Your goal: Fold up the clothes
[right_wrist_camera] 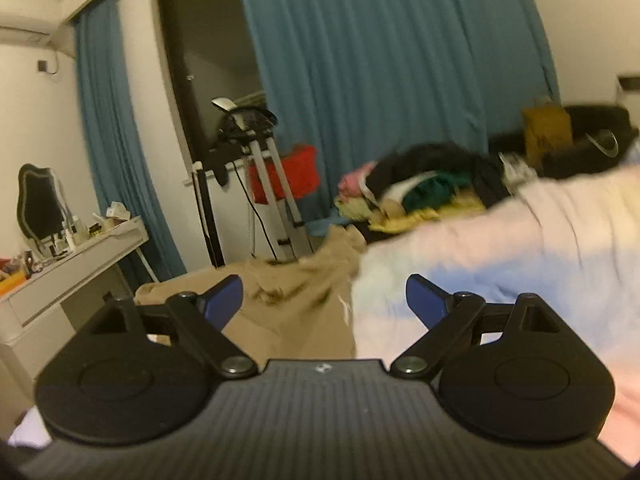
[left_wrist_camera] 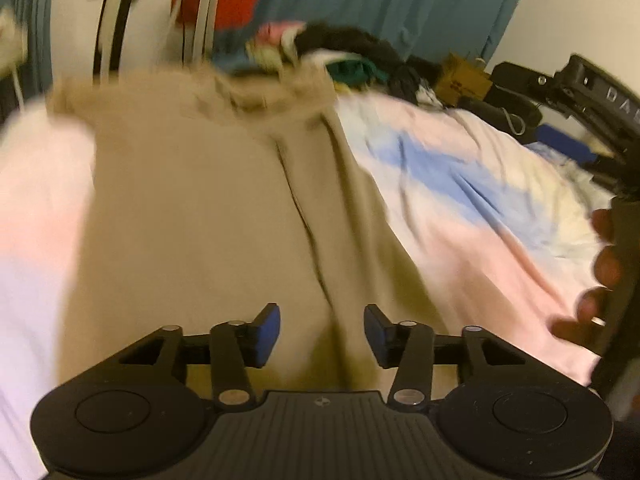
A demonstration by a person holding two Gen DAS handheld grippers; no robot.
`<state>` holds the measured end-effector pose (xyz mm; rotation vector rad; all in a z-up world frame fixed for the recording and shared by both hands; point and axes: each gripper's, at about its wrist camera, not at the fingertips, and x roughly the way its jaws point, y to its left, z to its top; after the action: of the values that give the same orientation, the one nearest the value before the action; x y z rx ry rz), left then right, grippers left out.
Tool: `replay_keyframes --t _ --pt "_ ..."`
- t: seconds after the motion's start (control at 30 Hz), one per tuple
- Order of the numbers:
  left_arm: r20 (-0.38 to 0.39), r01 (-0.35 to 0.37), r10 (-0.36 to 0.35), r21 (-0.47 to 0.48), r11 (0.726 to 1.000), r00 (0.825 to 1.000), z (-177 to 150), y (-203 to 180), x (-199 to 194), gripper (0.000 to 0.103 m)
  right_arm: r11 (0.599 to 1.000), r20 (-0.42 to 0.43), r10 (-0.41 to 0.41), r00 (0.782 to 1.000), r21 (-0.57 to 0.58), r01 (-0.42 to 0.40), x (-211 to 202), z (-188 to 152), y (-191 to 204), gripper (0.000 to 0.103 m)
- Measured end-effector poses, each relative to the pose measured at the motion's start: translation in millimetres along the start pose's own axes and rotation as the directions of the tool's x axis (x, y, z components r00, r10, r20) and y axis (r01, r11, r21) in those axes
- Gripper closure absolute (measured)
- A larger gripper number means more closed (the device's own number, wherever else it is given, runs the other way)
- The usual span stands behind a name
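A: Khaki garment spread flat on pastel bedsheet, filling the left wrist view from 9 to 1 o'clock.
B: Tongs?
A: Left gripper released, nothing between its pads. Right gripper spread wide, empty, garment past it at 12.
B: Containers?
A: None clear. Loose clothes pile at 1 o'clock, heaped on the bed.

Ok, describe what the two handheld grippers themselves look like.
Both match: the left gripper and right gripper have a ribbed dark-grey body, two round black discs, black linkage bars with silver rivets, and blue-padded fingers. A ring shows on the hand that holds the right gripper.
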<state>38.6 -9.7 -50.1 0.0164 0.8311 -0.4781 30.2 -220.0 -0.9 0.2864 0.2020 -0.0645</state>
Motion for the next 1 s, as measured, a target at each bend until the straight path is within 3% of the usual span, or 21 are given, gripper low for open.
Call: replay_keyframes --t 0.1,0.2,0.3,0.4,0.5,0.57,0.63,0.67,0.73,0.8,0.87,0.9,1.0 --pt "0.076 -0.116 0.107 0.125 0.985 0.991 36 -1 20 0.044 1.000 -0.002 -0.015 1.000 0.000 0.015 22 -6 3 0.013" --pt "0.141 -0.214 0.185 0.241 0.947 0.973 72 2 60 0.044 0.999 -0.061 -0.046 0.997 -0.003 0.046 43 -28 -5 0.013" --pt "0.149 -0.261 0.227 0.277 0.925 0.963 111 9 113 0.044 0.999 -0.137 -0.032 0.990 0.013 0.034 61 -44 -16 0.013" --pt "0.142 -0.216 0.190 0.198 0.956 0.972 153 30 159 0.044 0.997 -0.164 -0.014 0.986 0.076 0.027 75 -48 -23 0.013" --pt "0.119 -0.140 0.136 0.025 0.990 0.983 191 61 200 0.046 0.993 -0.181 -0.013 0.983 0.110 0.033 91 -55 -29 0.013" --pt "0.099 -0.078 0.090 -0.124 0.989 0.991 213 85 228 0.052 0.991 -0.211 -0.020 0.977 0.127 0.048 103 -63 -34 0.013" --pt "0.059 -0.004 0.020 -0.264 0.965 0.998 227 108 253 0.064 0.987 -0.241 -0.027 0.970 0.149 0.065 115 -72 -41 0.013" --pt "0.028 0.003 0.005 -0.292 0.956 1.000 232 113 264 0.064 0.984 -0.256 -0.030 0.966 0.165 0.074 120 -76 -45 0.013" --pt "-0.034 0.011 -0.024 -0.345 0.939 0.999 240 122 287 0.068 0.975 -0.281 -0.029 0.959 0.203 0.089 130 -82 -52 0.013" --pt "-0.040 0.002 -0.017 -0.335 0.942 0.999 246 123 295 0.070 0.966 -0.294 -0.024 0.956 0.238 0.097 136 -86 -57 0.013" --pt "-0.037 0.009 -0.022 -0.323 0.946 0.999 251 122 297 0.084 0.960 -0.301 -0.024 0.953 0.261 0.106 141 -88 -61 0.013" --pt "-0.039 0.017 -0.031 -0.318 0.948 0.999 255 121 298 0.098 0.957 -0.304 -0.023 0.952 0.269 0.109 141 -89 -61 0.013" --pt "0.010 0.044 -0.043 -0.278 0.959 0.999 267 115 290 0.099 0.952 -0.307 -0.020 0.951 0.285 0.112 138 -91 -62 0.013"
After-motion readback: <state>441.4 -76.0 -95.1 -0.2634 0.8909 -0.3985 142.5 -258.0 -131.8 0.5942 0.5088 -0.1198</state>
